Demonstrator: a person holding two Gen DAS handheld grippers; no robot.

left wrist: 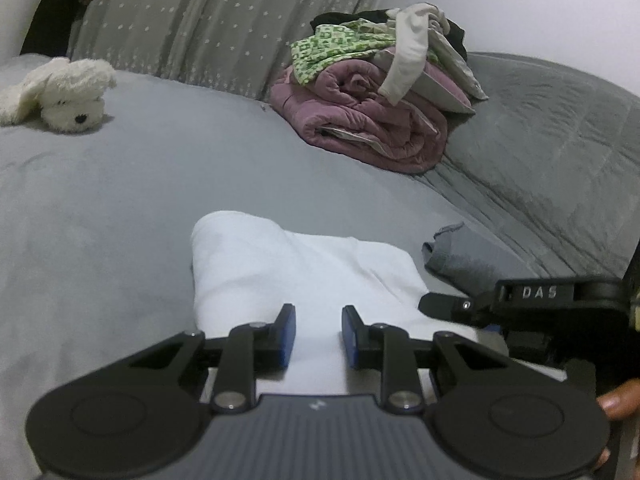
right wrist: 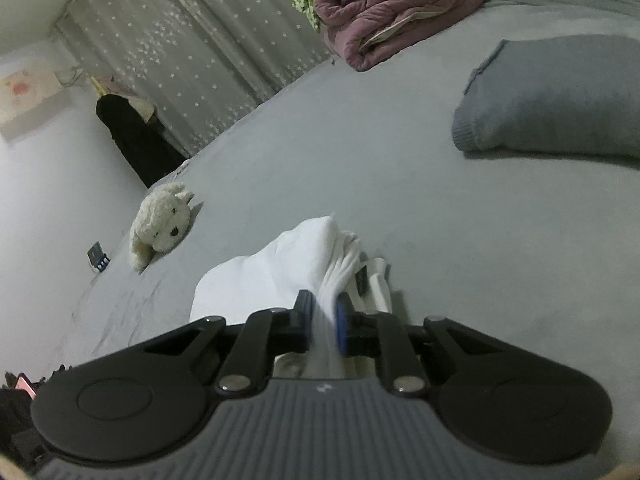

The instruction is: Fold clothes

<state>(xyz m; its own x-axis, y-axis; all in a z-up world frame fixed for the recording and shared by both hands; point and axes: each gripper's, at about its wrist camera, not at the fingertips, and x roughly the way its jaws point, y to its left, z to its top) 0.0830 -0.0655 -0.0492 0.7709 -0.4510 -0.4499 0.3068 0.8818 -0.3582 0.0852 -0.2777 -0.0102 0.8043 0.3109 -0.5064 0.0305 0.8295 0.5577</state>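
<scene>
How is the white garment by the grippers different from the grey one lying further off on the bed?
The white garment is bunched, and the right gripper has its fingers shut on a gathered fold of it; the grey garment lies untouched. The white one is rumpled and partly lifted; the grey one is flat and neatly folded. The white looks smooth, the grey shows a ribbed knit hem. Both lie on the same grey bed sheet.

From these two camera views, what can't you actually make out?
- White garment: what kind it is; bunched in both views, its near end behind the left gripper.
- Left jaws: whether they pinch cloth, left view.
- Clothes pile: single pieces tangled; cut by the top edge in the right view.
- Small dark object: too small, right view.
- Wall picture: blurred, right view.
</scene>
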